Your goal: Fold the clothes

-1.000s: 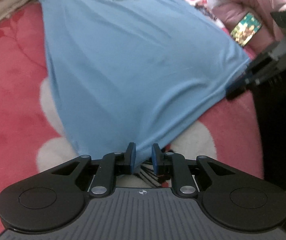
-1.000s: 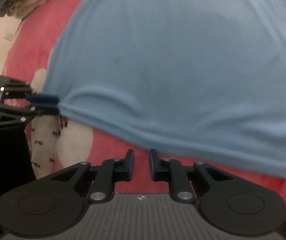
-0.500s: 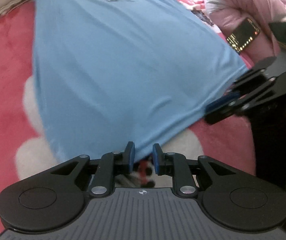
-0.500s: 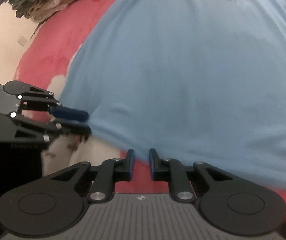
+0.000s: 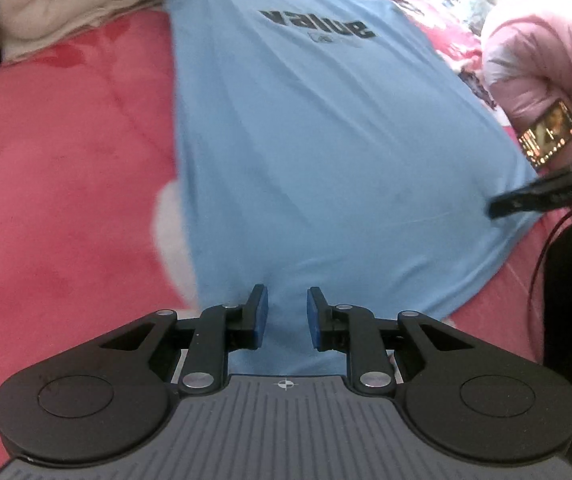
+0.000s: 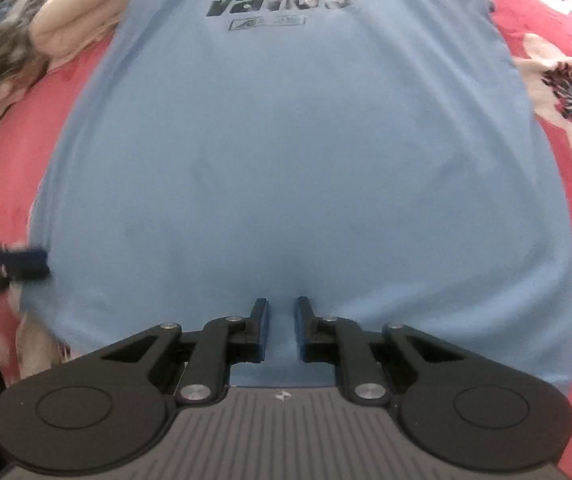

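A light blue T-shirt point(image 5: 326, 152) lies spread out flat on a red blanket point(image 5: 65, 184) with white flower shapes. The front of the shirt faces up, and black letters point(image 6: 281, 0) run across its chest at the far end. The bottom edge of the shirt is the part nearest to both cameras.

The left gripper point(image 5: 286, 320) is at the bottom edge of the shirt, near its left corner. Its jaws stand a little way apart, with a narrow gap. Blue cloth shows in the gap between the two blue pads point(image 5: 259, 316). I cannot tell if the pads press the cloth or just sit over it.

The right gripper point(image 6: 279, 330) is at the bottom edge too, further to the right. Its jaws also have a narrow gap, and blue cloth shows between them. Here too I cannot tell if they squeeze the cloth. In the left camera this gripper shows as a dark, blurry tip over the shirt's right corner. In the right camera the left gripper shows as a blurry blue and black shape at the shirt's left side.

A pile of cream cloth point(image 5: 69, 8) lies beside the top left of the shirt. A pink sleeve point(image 5: 534, 56) is off to the right, with a phone point(image 5: 548, 128) with a lit screen just beside it.
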